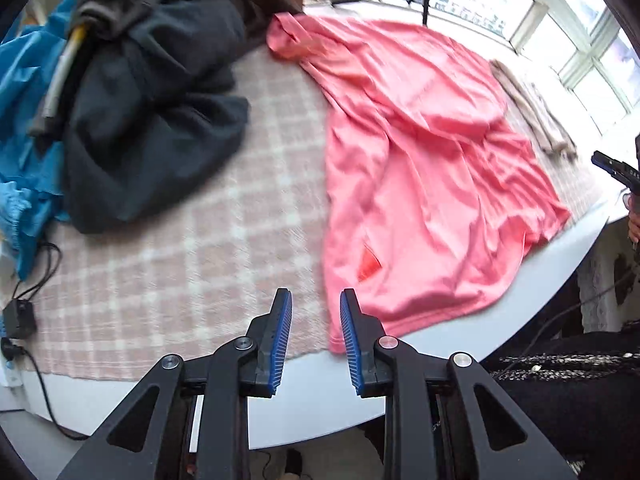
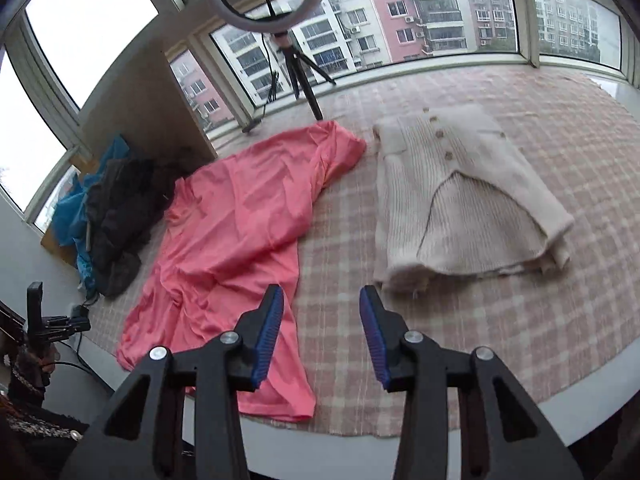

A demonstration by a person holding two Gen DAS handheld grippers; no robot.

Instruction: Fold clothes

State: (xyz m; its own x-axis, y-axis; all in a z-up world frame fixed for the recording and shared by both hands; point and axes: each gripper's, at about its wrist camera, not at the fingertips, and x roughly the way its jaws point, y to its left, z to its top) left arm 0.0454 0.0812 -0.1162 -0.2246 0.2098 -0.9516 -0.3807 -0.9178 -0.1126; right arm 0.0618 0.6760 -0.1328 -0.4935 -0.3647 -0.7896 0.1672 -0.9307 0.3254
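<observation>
A pink shirt lies spread and wrinkled on the checked cloth of the table; it also shows in the right wrist view. My left gripper is open and empty, just above the shirt's near left hem corner. My right gripper is open and empty, hovering above the cloth beside the shirt's right hem. A folded cream knit cardigan lies to the right of the shirt; its edge shows in the left wrist view.
A heap of dark grey and blue clothes sits at the left of the table, also in the right wrist view. A ring light on a tripod stands by the windows. Cables and a black adapter lie at the table's left edge.
</observation>
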